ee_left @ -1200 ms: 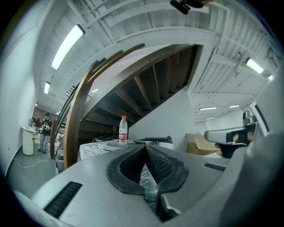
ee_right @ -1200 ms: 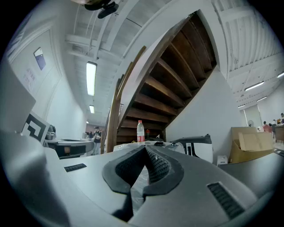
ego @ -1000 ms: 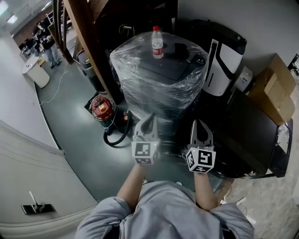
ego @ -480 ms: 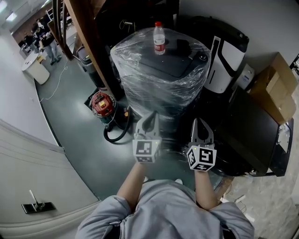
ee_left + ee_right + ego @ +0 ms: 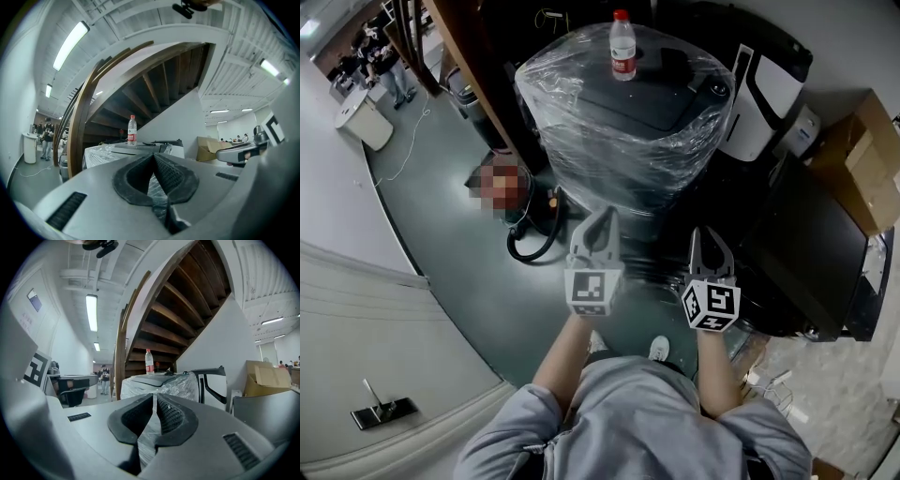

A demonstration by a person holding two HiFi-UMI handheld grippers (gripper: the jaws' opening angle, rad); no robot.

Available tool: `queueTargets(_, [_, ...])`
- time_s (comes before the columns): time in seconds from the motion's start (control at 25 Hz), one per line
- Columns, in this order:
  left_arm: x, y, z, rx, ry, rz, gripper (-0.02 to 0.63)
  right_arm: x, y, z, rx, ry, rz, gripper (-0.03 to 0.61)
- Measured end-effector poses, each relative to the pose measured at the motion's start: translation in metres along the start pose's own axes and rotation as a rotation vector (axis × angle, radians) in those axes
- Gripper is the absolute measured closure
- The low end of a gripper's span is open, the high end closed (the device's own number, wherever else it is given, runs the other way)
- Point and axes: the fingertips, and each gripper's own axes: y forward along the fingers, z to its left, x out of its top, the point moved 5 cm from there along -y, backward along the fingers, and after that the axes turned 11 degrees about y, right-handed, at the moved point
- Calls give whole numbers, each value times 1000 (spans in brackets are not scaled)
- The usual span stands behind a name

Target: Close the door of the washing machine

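First, the head view. One washing machine (image 5: 619,141), a top-loader wrapped all over in clear plastic film, stands right in front of the person. Its dark lid (image 5: 633,103) is on top, and as far as I can tell it already lies flat under the film. One water bottle (image 5: 622,47) stands upright on the far edge of the machine's top. The two grippers are held side by side just short of the machine's near face, both pointing at it: the left gripper (image 5: 600,225) and the right gripper (image 5: 710,246). That looks like a ready stance for reaching up to the lid. One cardboard box (image 5: 862,169) sits well to the right of the machine.

Next, the left gripper view. Its fingers (image 5: 171,173) are pressed together at the tips with nothing between them. The machine's wrapped top and the bottle show beyond them.

Last, the right gripper view. These fingers (image 5: 173,416) also meet, leaving only a hairline seam, and they hold nothing. The machine is straight ahead of them.
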Motion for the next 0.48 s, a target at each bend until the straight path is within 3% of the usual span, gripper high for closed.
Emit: queueTargets(0.48, [-23,25,-2,-31,13,-13,615,-63,22,-22,-25,-12,143,571])
